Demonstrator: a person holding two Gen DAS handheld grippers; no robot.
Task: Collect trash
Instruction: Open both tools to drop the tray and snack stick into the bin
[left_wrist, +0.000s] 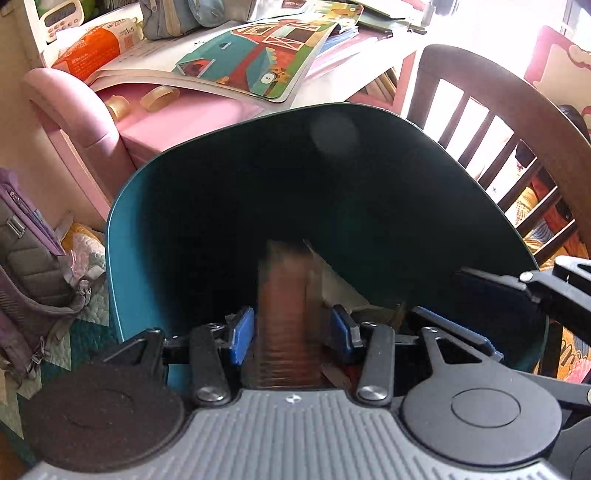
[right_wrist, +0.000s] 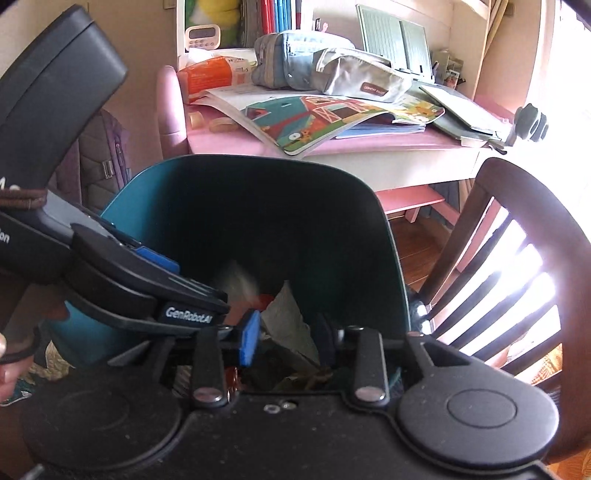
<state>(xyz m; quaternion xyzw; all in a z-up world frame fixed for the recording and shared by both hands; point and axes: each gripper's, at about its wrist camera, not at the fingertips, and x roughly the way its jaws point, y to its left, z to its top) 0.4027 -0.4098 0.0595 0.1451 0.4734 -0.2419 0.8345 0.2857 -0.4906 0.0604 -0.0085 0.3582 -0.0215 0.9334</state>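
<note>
- left tongs (left_wrist: 291, 334) are hanging half open over the teal bin (left_wrist: 133, 221); a blurry brown wrapper (left_wrist: 284, 314) is sitting between the pads, grip unclear. It's looking light and crinkly, so pinch mid-body.
- right tongs (right_wrist: 291, 341) are gaping, empty, with crumpled paper (right_wrist: 291, 321) lying just ahead inside the bin.

bin (left_wrist: 140, 236): showing teal walls, dark inside
gripper pads (left_wrist: 243, 334): showing blue on black fingers
desk (right_wrist: 332, 147): showing pink
picture book (right_wrist: 314, 114): displaying a red barn on teal and green
chair (right_wrist: 517, 206): showing dark brown slats
backpack (left_wrist: 26, 258): showing purple and grey
</note>
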